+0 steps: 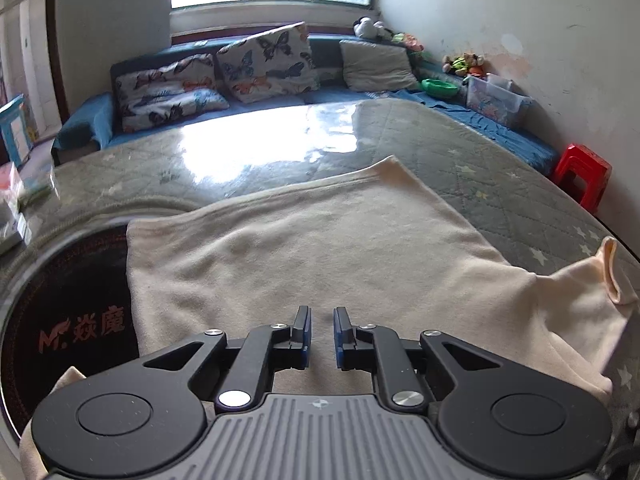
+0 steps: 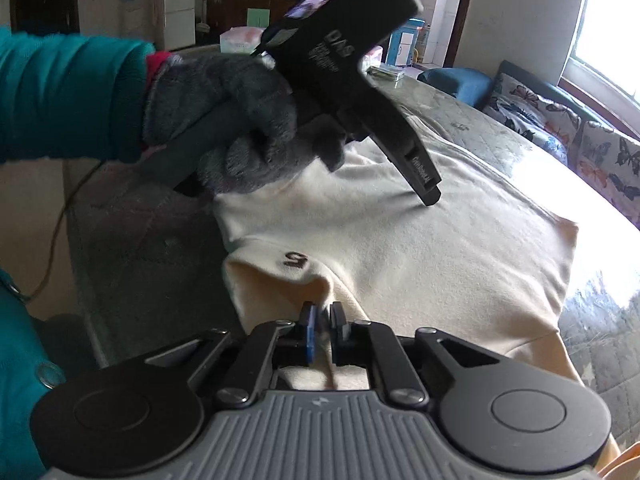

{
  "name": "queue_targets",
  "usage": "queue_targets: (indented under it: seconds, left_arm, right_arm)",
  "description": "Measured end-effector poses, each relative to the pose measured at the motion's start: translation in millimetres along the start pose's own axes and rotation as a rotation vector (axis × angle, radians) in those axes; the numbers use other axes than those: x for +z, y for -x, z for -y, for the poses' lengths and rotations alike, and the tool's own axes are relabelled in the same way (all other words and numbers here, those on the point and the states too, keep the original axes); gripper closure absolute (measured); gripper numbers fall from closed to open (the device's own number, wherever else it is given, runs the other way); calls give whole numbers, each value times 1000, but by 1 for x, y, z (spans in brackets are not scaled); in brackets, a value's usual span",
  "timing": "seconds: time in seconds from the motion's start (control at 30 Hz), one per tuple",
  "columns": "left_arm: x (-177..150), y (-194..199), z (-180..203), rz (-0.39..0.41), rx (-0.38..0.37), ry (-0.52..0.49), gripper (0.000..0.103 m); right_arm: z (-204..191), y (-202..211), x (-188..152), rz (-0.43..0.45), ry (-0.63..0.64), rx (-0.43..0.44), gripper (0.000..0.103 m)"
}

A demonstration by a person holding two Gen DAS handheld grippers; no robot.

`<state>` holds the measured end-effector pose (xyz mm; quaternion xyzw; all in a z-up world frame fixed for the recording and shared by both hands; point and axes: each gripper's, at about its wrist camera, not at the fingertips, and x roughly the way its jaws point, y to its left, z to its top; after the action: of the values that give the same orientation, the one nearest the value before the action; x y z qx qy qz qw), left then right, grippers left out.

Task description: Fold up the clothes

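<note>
1. A living room: a table (image 1: 500, 168) under a quilted green cover and clear sheet, with a sofa and a window behind it. All places below are taken from the cream top (image 1: 304, 248) spread flat on that table.

2. Nearest, at the top's near edge in the right wrist view, the right gripper (image 2: 323, 322) has its jaws drawn narrow on a fold of cloth just beside the small "S" mark (image 2: 295, 260); a ridge of fabric rises into the pads, so it appears to hold the top.

3. Over the top's near middle, the left gripper (image 1: 322, 336) has its jaws a little apart with bare cloth showing between them, holding nothing. In the right wrist view its body (image 2: 352, 60), held by a gloved hand (image 2: 240, 128), angles down toward the cloth, its tip at or close to the surface.

4. To one side of the top, a sleeve (image 1: 600, 280) trails off with its cuff raised.

5. Beyond the top's far edge lie bare table, then butterfly cushions (image 1: 264, 64) on the sofa.

6. Judgement: a fold seems to be starting. To do it well, use the left tip to pin the crease line, carry the pinched edge low and straight across, and keep the fabric taut so no wrinkle gets trapped.
</note>
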<state>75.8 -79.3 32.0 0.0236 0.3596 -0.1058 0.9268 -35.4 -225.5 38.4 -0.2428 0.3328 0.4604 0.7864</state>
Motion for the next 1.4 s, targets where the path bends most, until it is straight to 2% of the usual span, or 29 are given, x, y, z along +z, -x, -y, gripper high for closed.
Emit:
queue_targets:
  seconds: [0.07, 0.17, 0.37, 0.5, 0.57, 0.7, 0.87, 0.93, 1.03, 1.17, 1.23, 1.33, 1.4]
  left_arm:
    - [-5, 11, 9, 24, -30, -22, 90]
    - [-15, 22, 22, 33, -87, -39, 90]
    - [-40, 40, 53, 52, -166, -117, 90]
    - [-52, 47, 64, 51, -202, -143, 90]
    - [-57, 50, 67, 49, -205, -154, 90]
    - [-67, 53, 70, 36, -210, -169, 90]
    - [-74, 58, 71, 34, -212, -186, 89]
    - [-74, 59, 72, 32, -212, -191, 89]
    - [-75, 62, 74, 31, -210, -196, 89]
    - [-77, 66, 78, 29, -219, -206, 89]
    - [-78, 66, 79, 27, -216, -214, 89]
    - [-79, 66, 79, 23, -220, -218, 89]
    - [-79, 66, 79, 21, -222, -226, 89]
  right_arm:
    - [6, 10, 1, 20, -42, 16, 94]
    - [23, 25, -2, 46, -128, -30, 93]
    - [74, 47, -38, 80, -405, -229, 92]
    - [109, 46, -72, 61, -567, -362, 91]
    - [119, 47, -85, 50, -595, -394, 91]
    - [137, 58, -113, 29, -607, -519, 89]
    - [152, 73, -130, -39, -543, -751, 85]
    - [164, 76, -136, -77, -567, -826, 85]
    - [172, 84, -139, -41, -612, -851, 85]
    - [172, 85, -131, 39, -648, -763, 84]
    - [173, 77, -128, 26, -644, -721, 84]
    - [177, 66, -132, -5, -668, -706, 84]
    - [185, 65, -134, 8, -710, -688, 83]
